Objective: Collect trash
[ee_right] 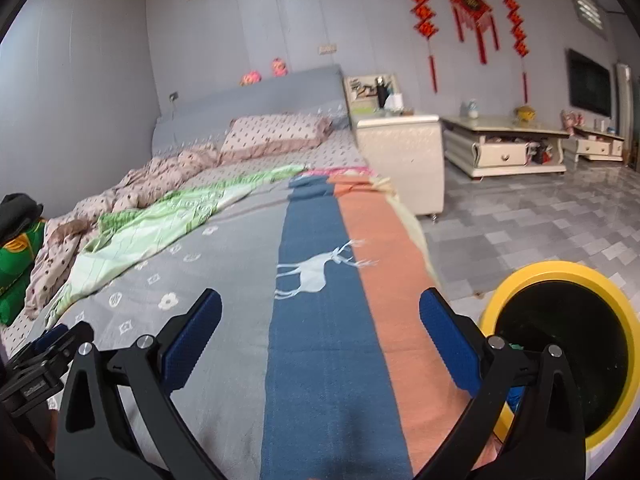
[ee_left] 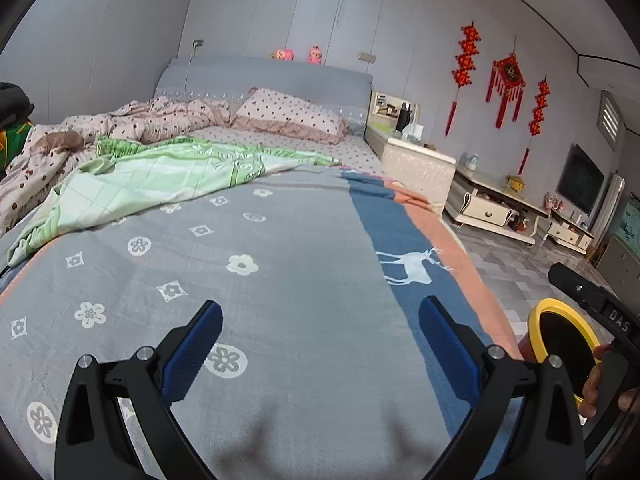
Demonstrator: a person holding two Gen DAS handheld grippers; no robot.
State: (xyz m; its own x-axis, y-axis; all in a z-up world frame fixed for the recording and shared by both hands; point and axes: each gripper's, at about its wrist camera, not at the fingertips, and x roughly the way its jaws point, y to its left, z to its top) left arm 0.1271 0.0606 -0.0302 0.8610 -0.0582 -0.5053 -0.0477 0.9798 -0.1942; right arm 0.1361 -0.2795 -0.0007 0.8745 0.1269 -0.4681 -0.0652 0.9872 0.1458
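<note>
With both grippers, left gripper and right gripper, fingers wide and empty over the bed, I see no trash; sweeping right risks tipping the yellow bin.

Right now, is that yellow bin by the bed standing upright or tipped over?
Upright. The yellow bin stands on the tiled floor with its round mouth facing up.
</note>
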